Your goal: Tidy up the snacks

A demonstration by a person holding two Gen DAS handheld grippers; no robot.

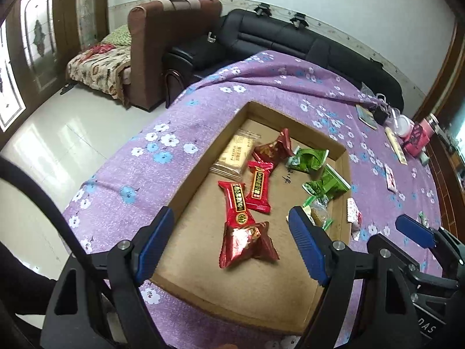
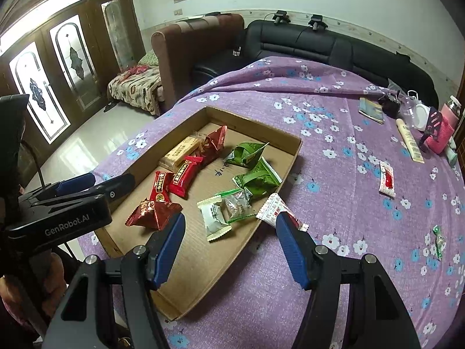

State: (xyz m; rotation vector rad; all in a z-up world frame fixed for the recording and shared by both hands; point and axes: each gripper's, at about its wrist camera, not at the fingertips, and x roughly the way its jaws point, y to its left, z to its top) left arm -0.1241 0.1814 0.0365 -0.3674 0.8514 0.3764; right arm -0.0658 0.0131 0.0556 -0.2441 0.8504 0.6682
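Figure. Snack sorting on a bench covered with a purple flowered cloth (image 2: 334,203). A shallow cardboard tray (image 2: 255,129) already holds red packets (image 2: 158,189), green packets (image 2: 257,179), a tan biscuit pack (image 2: 180,152) and a small white-and-green sweet (image 2: 213,218). The right gripper (image 2: 229,238) hovers over the tray's near right wall, jaws spread wide and empty. The left gripper (image 1: 229,238) hangs above the tray's near end, jaws likewise apart and holding nothing.

Three items lie outside the tray: a white-and-red packet (image 2: 274,208) touching the tray's outer wall, just beside the right gripper's right fingertip; a second white-and-red packet (image 2: 387,179) well apart on the cloth; and a small green wrapped sweet (image 2: 438,241) near the right edge.

Handling, as a judgement: the packets are light, thin and crinkly, with slick film that may slide on the cloth. A pinch across the flat middle, or on a crimped end seal, should hold; gentle pressure avoids crushing the contents.
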